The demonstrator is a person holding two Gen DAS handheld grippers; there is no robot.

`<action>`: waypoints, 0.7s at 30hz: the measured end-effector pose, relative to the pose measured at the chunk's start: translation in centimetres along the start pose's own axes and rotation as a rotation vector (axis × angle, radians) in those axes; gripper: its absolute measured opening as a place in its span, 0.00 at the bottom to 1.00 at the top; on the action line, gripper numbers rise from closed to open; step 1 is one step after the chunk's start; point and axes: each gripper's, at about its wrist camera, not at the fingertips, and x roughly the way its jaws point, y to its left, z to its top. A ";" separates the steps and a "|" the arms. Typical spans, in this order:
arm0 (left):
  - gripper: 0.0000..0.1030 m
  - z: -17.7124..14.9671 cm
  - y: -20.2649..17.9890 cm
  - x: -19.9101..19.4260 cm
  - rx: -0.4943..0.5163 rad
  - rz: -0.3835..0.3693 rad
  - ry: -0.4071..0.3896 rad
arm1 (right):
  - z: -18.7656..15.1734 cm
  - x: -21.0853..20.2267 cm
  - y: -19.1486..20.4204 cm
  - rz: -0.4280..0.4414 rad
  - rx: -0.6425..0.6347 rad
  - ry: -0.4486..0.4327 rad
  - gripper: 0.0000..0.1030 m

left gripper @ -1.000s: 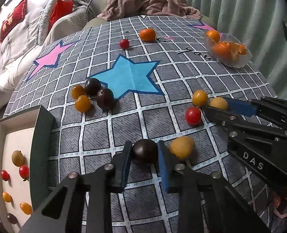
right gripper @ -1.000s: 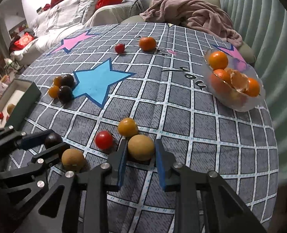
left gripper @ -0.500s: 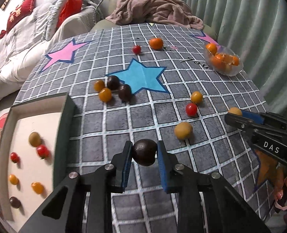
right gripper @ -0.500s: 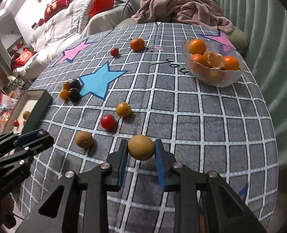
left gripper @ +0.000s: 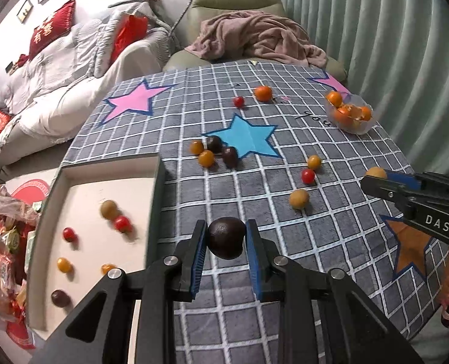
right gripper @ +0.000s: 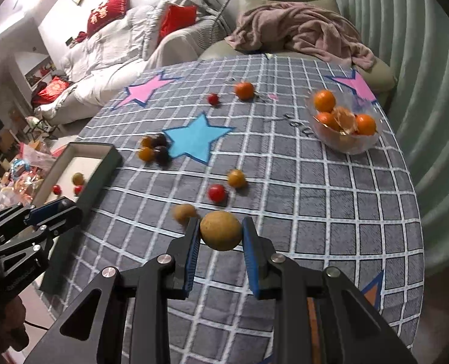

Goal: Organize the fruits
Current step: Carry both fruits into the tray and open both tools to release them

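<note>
At the far left, the shallow dark-rimmed box with a pale floor (left gripper: 156,209) sits at the edge of the grey checked tablecloth with coloured stars (left gripper: 285,273), holding a few small fruits. Just right of its wall, the left gripper (left gripper: 226,239) is clamped on a round dark purple-brown fruit (left gripper: 226,238), lifted above the cloth. It looks light, smooth and easily bruised, so a hold across its widest part, as here, seems right; squeezed harder it might pop out or split. The box's raised wall stands between this fruit and the floor inside. Further right, the right gripper (right gripper: 221,235) is closed on a round tan-yellow fruit (right gripper: 221,234), likewise held at its middle. Loose red, orange and dark fruits (right gripper: 217,192) lie scattered beyond, with a clear glass bowl of oranges (right gripper: 346,147) at the far right.
</note>
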 end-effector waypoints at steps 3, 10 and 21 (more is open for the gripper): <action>0.26 -0.4 1.2 -1.0 -0.018 0.008 -0.014 | 0.5 -0.8 1.7 0.012 -0.028 -0.014 0.29; 0.26 -1.6 4.9 -2.9 -0.070 0.035 -0.037 | 1.6 -1.7 6.8 0.042 -0.106 -0.030 0.29; 0.26 -4.1 10.9 -3.3 -0.154 0.078 -0.022 | 1.8 -0.5 15.0 0.112 -0.216 -0.002 0.29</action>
